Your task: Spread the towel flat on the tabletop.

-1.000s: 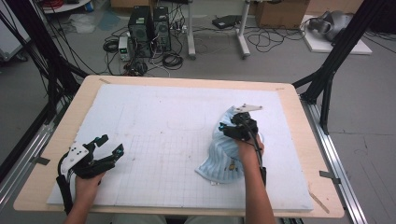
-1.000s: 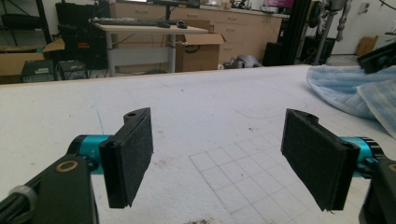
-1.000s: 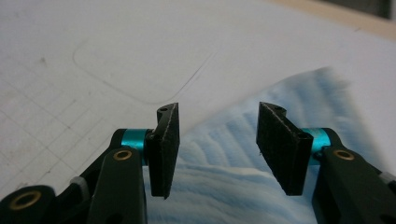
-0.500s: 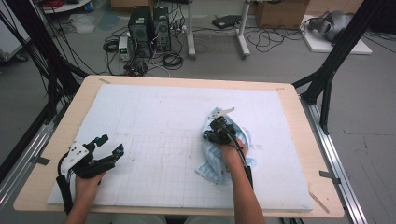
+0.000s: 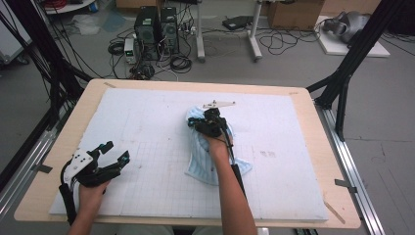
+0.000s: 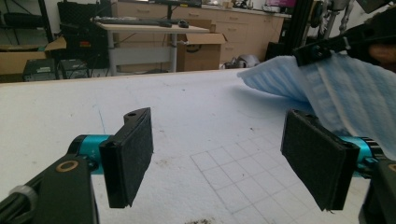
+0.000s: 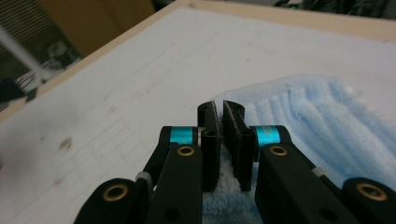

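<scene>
Each hand-held gripper is built of black linkage arms with brass-coloured pivot pins and a turquoise collar behind each jaw. The left hand-held gripper (image 6: 231, 161) has flat rectangular jaws faced with dark, felt-like pads (image 6: 128, 156) (their edges look slightly frayed). In the high view it carries a pale three-cornered plate on top, and a black cable trails from it. The right hand-held gripper (image 7: 219, 122) shows the same turquoise collars and brass pins, with a grey plate above it. Both forearms are bare, with no sleeves.

Grey floor (image 5: 293, 63) beyond the desk (image 5: 303, 105) carries tangled cables (image 5: 181, 61), two black computer towers (image 5: 156, 24) and cardboard boxes (image 5: 293, 12); black frame struts (image 5: 350, 63) flank the desk.
</scene>
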